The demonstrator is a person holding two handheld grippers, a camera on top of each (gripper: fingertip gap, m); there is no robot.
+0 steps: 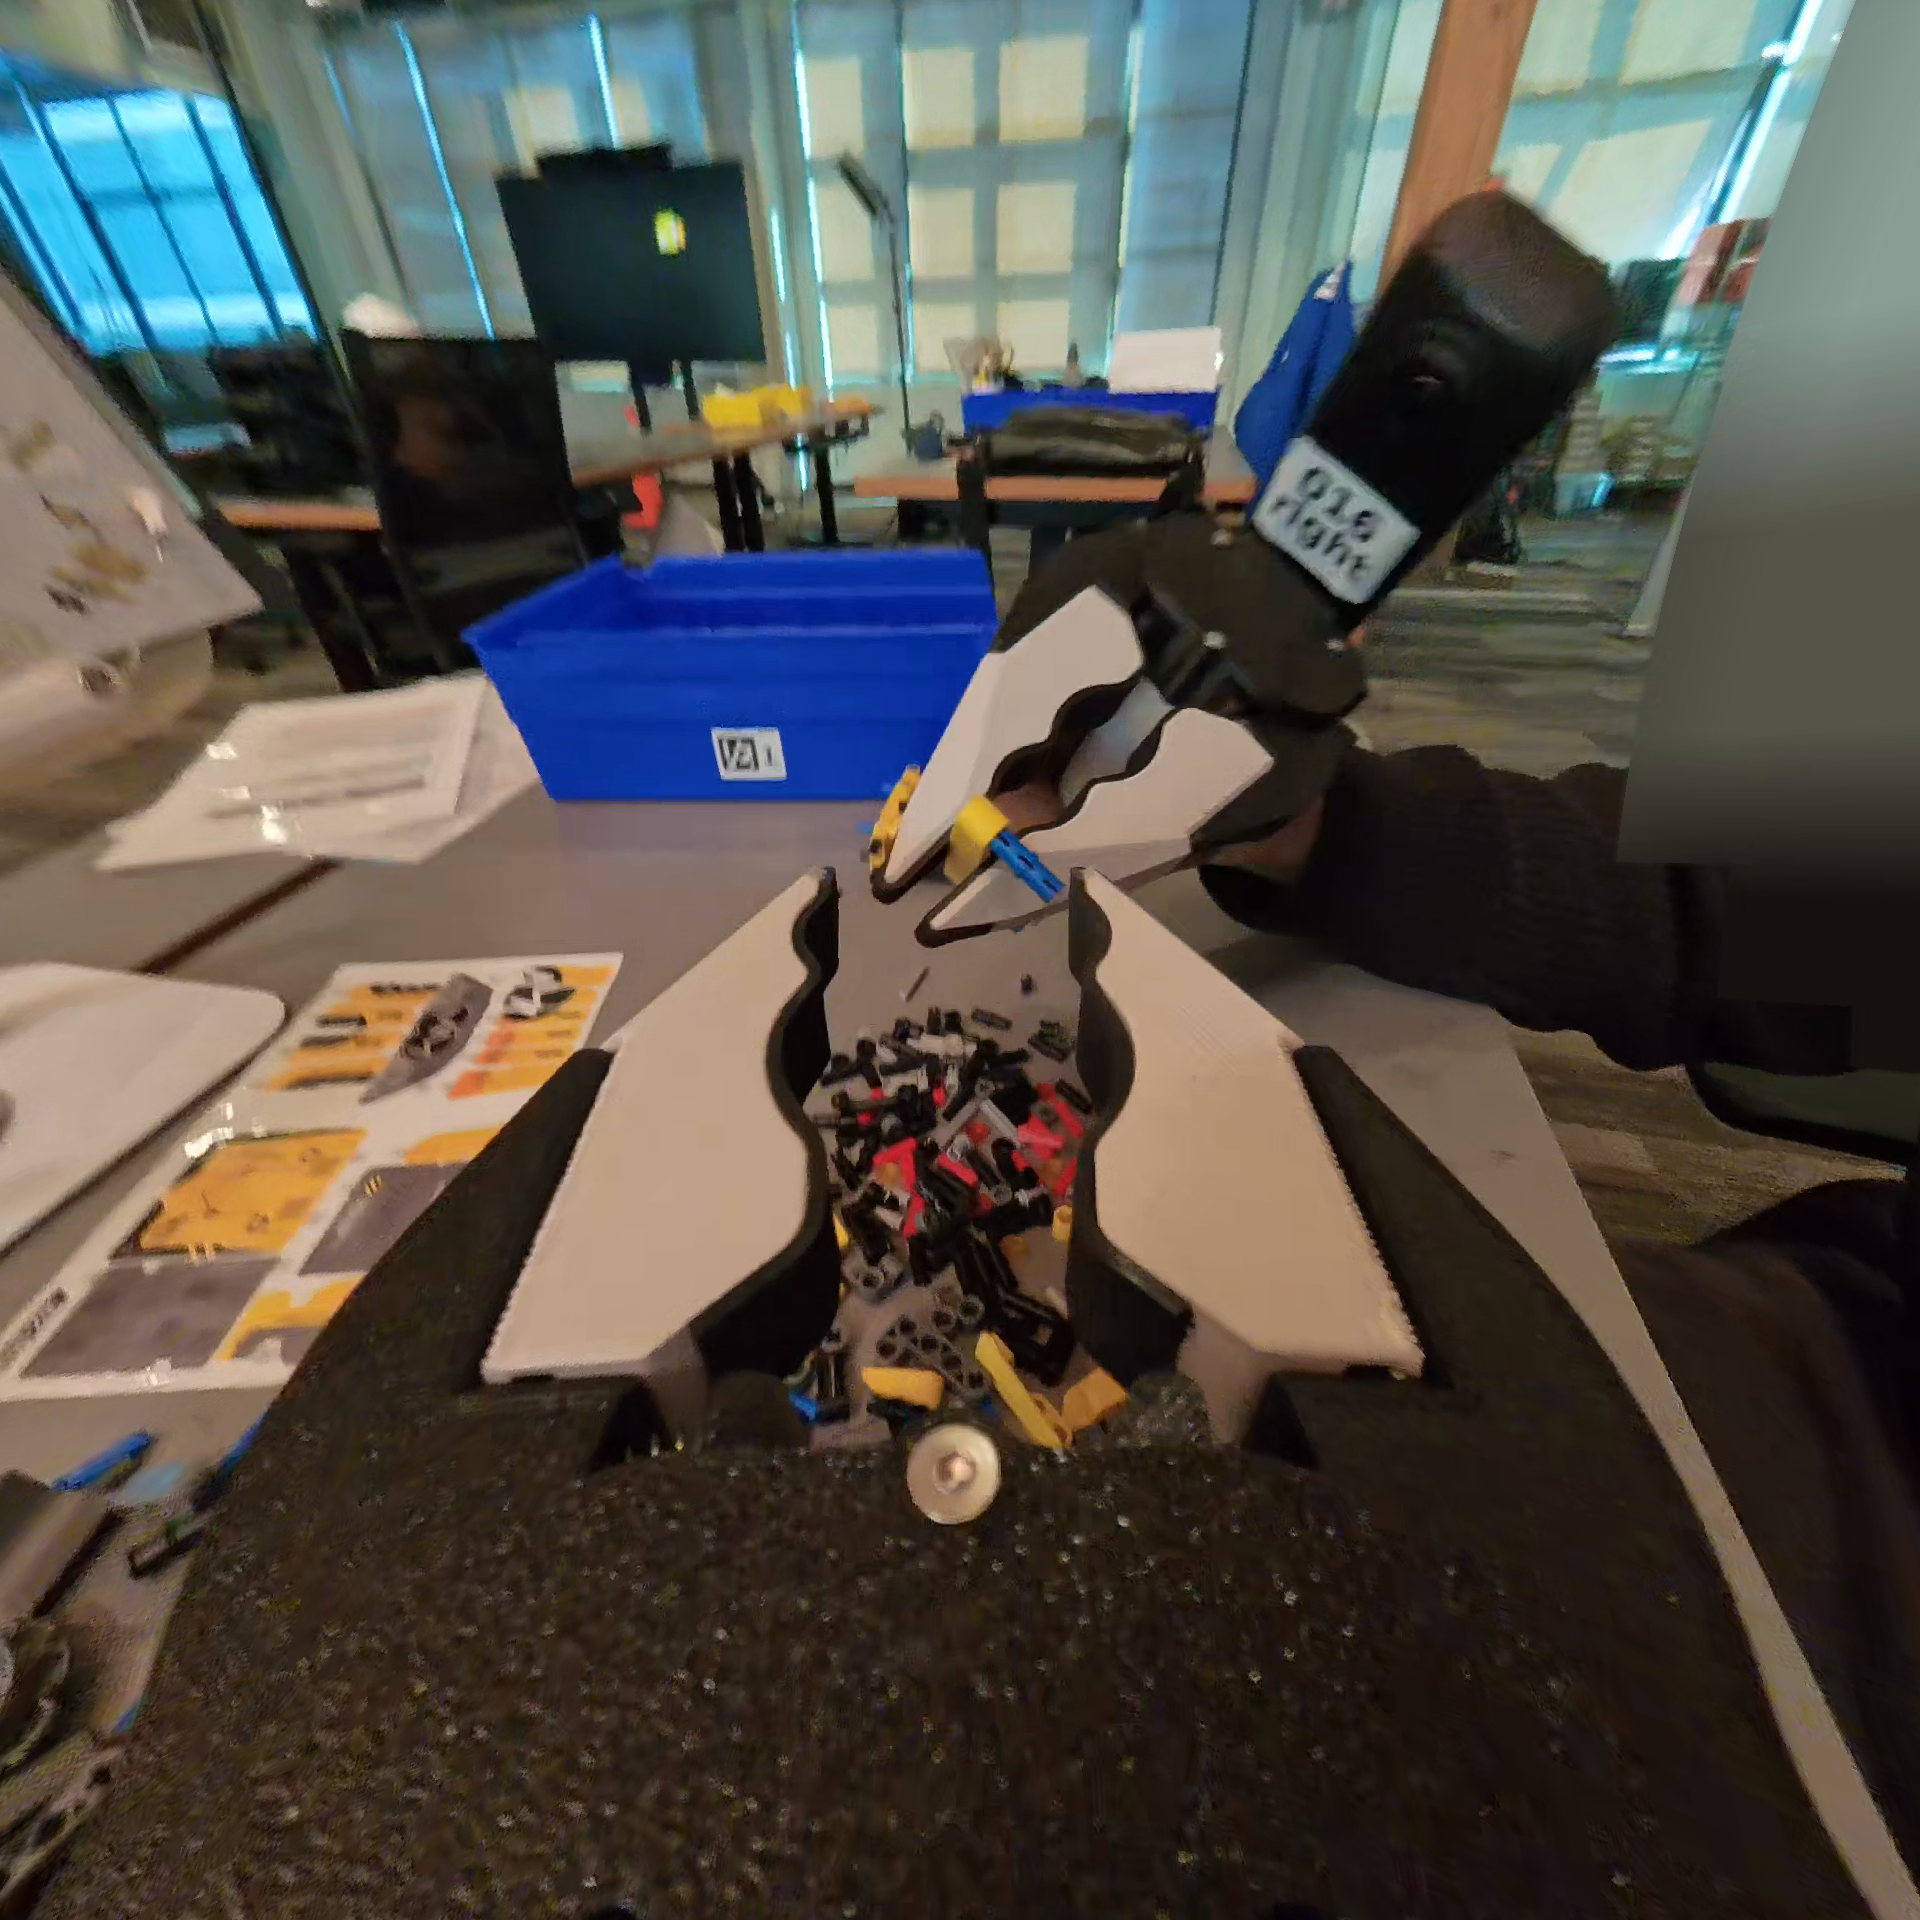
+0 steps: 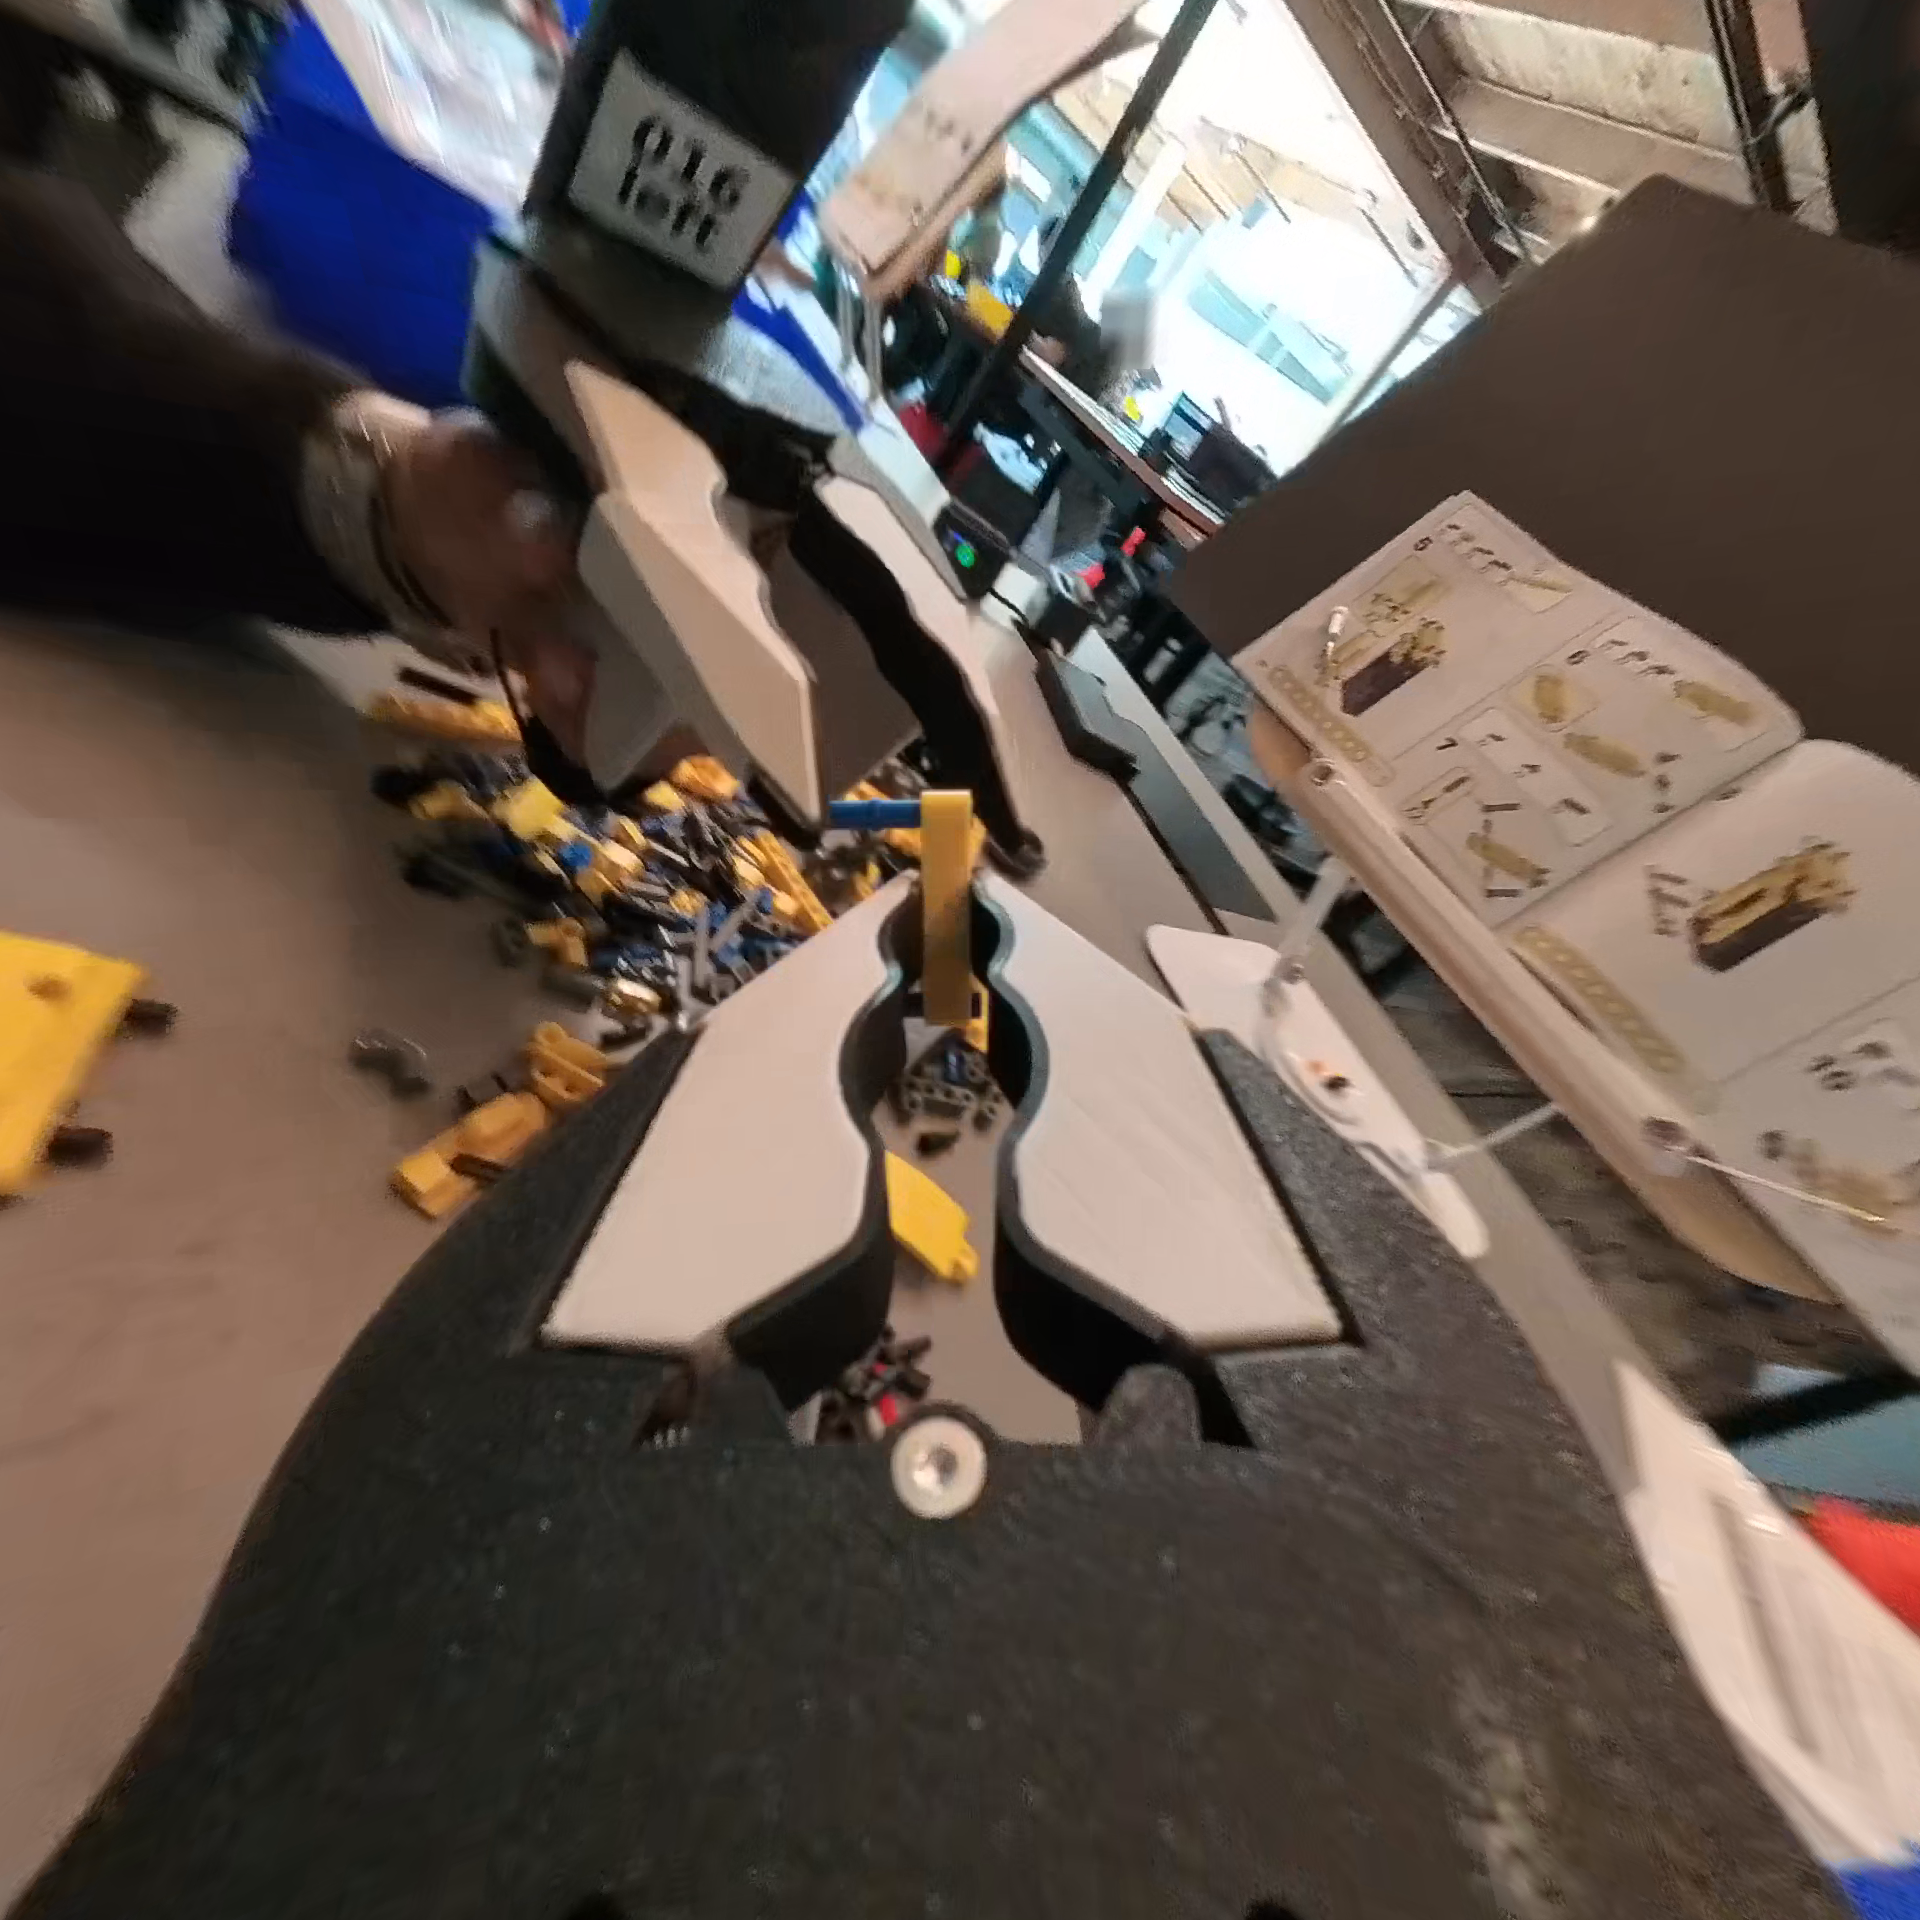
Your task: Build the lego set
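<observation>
My left gripper [image 1: 956, 894] is open and empty, hovering over a pile of small black, red and yellow building pieces [image 1: 956, 1164] on the grey table [image 1: 623, 883]. My right gripper [image 2: 948, 883] is shut on a yellow beam [image 2: 948, 925] that stands upright between its tips, with a blue pin [image 2: 871, 812] sticking out of the beam's top end to the left. In the left wrist view the right gripper [image 1: 906, 912] sits just beyond my left fingertips, holding the yellow beam [image 1: 975, 831] and blue pin [image 1: 1029, 857]. In the right wrist view the left gripper [image 2: 904, 836] faces the beam, jaws apart.
A blue bin [image 1: 727, 675] stands behind the pile. A printed instruction sheet [image 1: 312, 1143] and papers [image 1: 312, 769] lie at left. An open instruction booklet [image 2: 1558, 779] leans on a white stand at right. A yellow plate [image 2: 52, 1029] and more loose pieces [image 2: 623, 883] lie on the table. The grippers are tip to tip, or close to it.
</observation>
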